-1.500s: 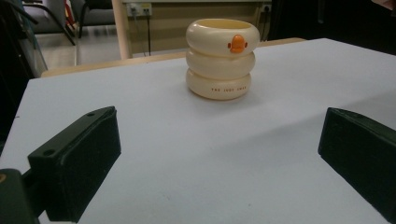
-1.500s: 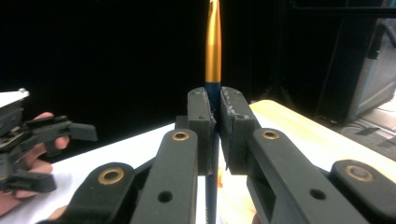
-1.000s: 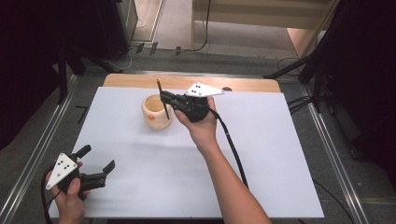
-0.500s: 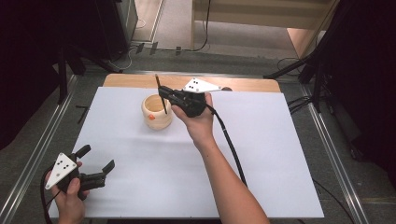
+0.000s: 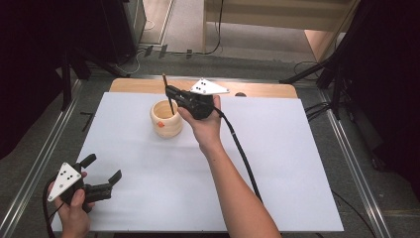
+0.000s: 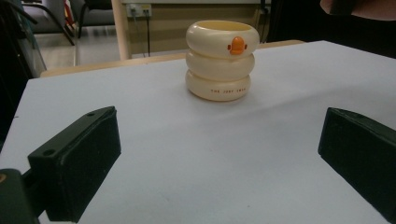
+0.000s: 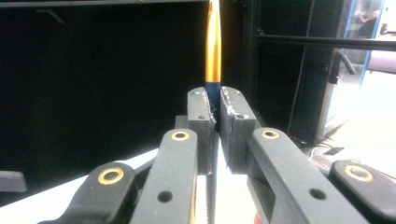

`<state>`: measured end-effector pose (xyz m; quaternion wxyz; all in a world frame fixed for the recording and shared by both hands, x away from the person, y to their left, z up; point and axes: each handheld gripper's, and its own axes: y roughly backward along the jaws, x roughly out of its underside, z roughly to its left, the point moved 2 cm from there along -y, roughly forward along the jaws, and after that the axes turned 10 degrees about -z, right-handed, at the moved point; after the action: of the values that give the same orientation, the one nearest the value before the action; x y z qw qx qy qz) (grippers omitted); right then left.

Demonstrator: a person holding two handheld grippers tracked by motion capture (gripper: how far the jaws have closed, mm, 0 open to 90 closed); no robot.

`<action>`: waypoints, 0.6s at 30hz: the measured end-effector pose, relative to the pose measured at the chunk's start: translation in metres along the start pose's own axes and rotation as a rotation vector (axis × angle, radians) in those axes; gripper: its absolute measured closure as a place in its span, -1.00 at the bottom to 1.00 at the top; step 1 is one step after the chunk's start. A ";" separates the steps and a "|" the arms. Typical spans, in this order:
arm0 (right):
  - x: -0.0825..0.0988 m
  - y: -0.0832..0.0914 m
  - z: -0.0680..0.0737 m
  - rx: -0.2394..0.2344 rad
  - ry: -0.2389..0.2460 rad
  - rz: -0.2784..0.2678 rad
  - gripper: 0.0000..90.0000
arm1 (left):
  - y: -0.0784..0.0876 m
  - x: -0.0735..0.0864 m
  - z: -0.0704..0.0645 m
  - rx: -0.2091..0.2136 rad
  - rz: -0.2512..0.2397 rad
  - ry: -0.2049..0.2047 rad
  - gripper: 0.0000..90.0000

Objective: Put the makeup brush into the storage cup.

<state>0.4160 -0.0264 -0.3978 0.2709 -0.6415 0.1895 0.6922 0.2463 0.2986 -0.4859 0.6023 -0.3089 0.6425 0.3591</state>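
Nearly upright pen [image 5: 169, 97], golden end up

White rectangular tabletop [image 5: 297, 163] on a light wooden board [image 5: 262, 90], grey floor [image 5: 188, 62], black curtains [image 5: 44, 54], black cables [image 5: 218, 29], pale wooden furniture [image 5: 277, 20] behind.

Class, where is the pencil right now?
In the high view, the pencil stands near upright, clamped in the right tool, its lower end inside the cream ringed cup near the table's far edge.
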 end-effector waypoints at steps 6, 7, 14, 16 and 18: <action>0.007 -0.004 -0.005 0.020 -0.005 -0.014 0.88 | 0.000 0.000 0.000 0.001 -0.001 0.001 -1.00; 0.007 -0.005 -0.006 0.021 -0.003 -0.020 0.88 | 0.000 0.000 0.000 0.001 0.000 0.001 -1.00; 0.012 -0.008 -0.010 0.038 0.005 -0.012 0.88 | 0.000 0.000 0.000 0.003 -0.003 0.003 -1.00; 0.014 -0.010 -0.010 0.041 0.000 -0.012 0.88 | 0.000 0.000 -0.001 0.003 -0.002 0.002 -1.00; 0.015 -0.011 -0.010 0.045 -0.003 -0.011 0.88 | 0.000 0.000 -0.001 0.003 -0.002 0.004 -1.00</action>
<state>0.4303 -0.0220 -0.4130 0.2894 -0.6354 0.2011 0.6870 0.2459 0.2976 -0.4856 0.6021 -0.3093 0.6438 0.3568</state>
